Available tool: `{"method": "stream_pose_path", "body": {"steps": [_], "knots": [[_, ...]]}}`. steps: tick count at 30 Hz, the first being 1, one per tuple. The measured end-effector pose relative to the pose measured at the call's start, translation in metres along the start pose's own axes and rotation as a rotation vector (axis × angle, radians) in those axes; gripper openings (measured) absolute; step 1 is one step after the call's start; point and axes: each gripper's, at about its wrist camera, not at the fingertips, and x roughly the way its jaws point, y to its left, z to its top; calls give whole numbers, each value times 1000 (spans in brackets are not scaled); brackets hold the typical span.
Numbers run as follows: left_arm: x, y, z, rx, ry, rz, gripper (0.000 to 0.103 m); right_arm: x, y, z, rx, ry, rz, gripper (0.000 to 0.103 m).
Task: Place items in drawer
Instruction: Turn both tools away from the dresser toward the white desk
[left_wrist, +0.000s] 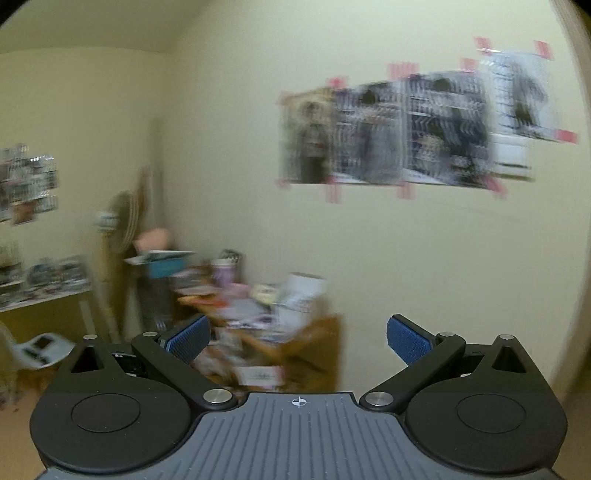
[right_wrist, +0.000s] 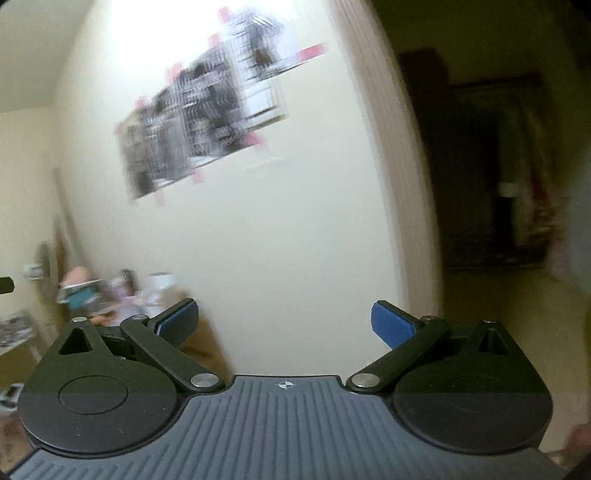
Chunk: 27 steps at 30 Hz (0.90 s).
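- Both views are smeared with motion blur; fine detail is lost.
- Left gripper (left_wrist: 297, 338): jaws spread wide, blue pads apart, nothing between them. It points at a cream wall (left_wrist: 424, 258) and, lower down, a cluttered wooden table (left_wrist: 317, 350).
- Right gripper (right_wrist: 282, 325): also spread wide and carrying nothing. It faces the same wall, with a dark doorway (right_wrist: 487, 166) off to the right.
- Drawer: not visible in either view. I cannot say whether it stands open or closed, or what lies in it.
- Items: a heap of papers, boxes and a teal container (left_wrist: 164, 266) sits on the table, too blurred to identify. Which of these belong to the task is unclear.
- Progress: cannot be judged here. Empty grippers aimed at the wall fit a stage with items left to fetch as well as one with everything stowed.
- Writing: taped posters (left_wrist: 388, 129) hang on the wall with pink tape at the corners; print is unreadable. No brand or label can be made out anywhere.
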Motion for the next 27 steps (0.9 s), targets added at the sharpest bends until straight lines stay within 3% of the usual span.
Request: {"method": "stream_pose_path", "body": {"steps": [7,13,17,27], "knots": [[3,98,-6,-31,-3,251,103,84,93,-11,-58,93,219,103],[6,162,-20,-174,33,484,103,147,161,-18,-160,191,417,103],[3,187,-26,-195,67,642,103,189,205,-21,-193,241,547,103],[-15,217,-21,-309,30,1022,103,273,306,-25,-277,322,785,103]]}}
